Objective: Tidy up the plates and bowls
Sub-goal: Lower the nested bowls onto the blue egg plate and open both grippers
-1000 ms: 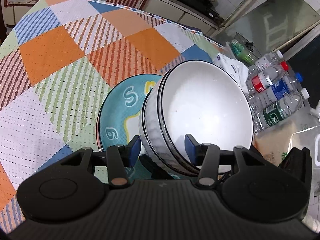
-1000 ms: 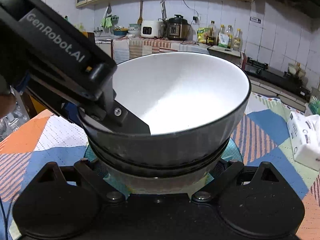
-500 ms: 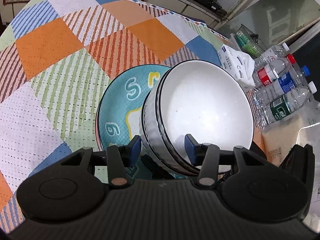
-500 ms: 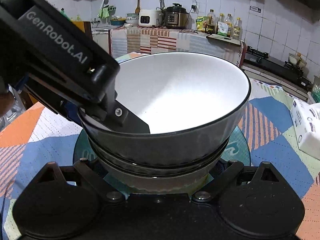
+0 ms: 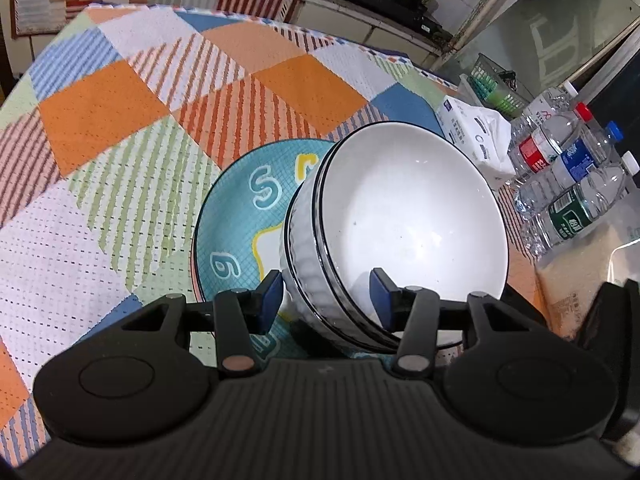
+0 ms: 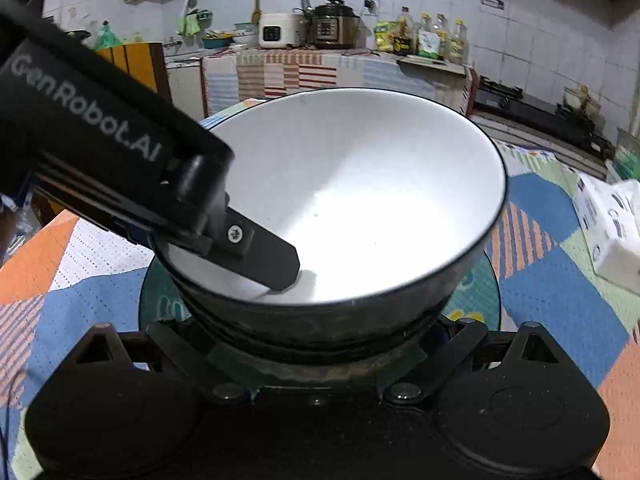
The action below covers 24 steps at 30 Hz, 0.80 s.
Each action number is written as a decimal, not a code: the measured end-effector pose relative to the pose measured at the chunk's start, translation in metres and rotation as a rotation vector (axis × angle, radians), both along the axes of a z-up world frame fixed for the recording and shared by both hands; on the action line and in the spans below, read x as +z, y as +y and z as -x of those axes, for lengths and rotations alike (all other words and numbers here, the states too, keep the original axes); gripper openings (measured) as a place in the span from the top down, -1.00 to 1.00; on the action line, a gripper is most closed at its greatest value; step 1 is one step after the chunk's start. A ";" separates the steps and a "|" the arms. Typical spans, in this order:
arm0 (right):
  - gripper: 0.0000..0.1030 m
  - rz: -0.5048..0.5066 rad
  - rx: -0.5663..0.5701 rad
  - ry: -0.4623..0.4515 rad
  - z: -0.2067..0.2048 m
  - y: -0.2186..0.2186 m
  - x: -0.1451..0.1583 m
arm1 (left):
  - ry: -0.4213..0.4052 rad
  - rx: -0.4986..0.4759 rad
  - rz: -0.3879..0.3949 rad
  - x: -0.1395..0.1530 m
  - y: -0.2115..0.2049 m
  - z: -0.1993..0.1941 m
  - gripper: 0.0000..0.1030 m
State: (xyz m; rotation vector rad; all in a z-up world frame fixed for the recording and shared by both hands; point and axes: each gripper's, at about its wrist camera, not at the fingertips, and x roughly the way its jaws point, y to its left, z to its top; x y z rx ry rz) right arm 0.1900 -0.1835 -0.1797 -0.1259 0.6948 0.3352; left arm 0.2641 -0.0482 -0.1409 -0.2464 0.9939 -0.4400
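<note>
A stack of white ribbed bowls with black rims [image 5: 400, 216] hangs tilted over a blue lettered plate [image 5: 240, 208] on the patchwork tablecloth. My left gripper [image 5: 326, 294] is shut on the stack's near wall, with one blue pad inside the top bowl and one outside. In the right wrist view its inner finger [image 6: 260, 256] lies against the white inside of the bowl stack [image 6: 360, 200]. My right gripper [image 6: 316, 344] clasps the lowest bowl from the side. Its tips are hidden behind the bowl. The plate [image 6: 480, 292] shows beneath.
A tissue pack [image 5: 476, 136] and three water bottles [image 5: 568, 184] lie at the table's right edge, with a green basket [image 5: 496, 88] behind. The patchwork cloth [image 5: 120, 120] stretches to the left and far side. A kitchen counter with appliances [image 6: 320, 28] stands beyond.
The bowl stack and both grippers have shifted slightly over the plate, so more of the plate shows under the bowls in the right wrist view. Both grips are unchanged.
</note>
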 end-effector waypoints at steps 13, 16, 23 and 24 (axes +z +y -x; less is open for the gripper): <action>-0.89 -0.034 -0.087 0.043 0.041 -0.022 0.028 | -0.124 0.064 -0.083 0.033 0.003 0.040 -0.08; -0.89 -0.022 -0.129 0.070 0.045 -0.025 0.033 | -0.133 0.087 -0.086 0.043 0.009 0.049 -0.09; -0.89 -0.025 -0.171 0.064 0.063 -0.031 0.053 | -0.167 0.125 -0.087 0.074 0.016 0.078 -0.13; -0.89 -0.031 -0.176 0.065 0.066 -0.033 0.057 | -0.175 0.126 -0.092 0.079 0.015 0.082 -0.14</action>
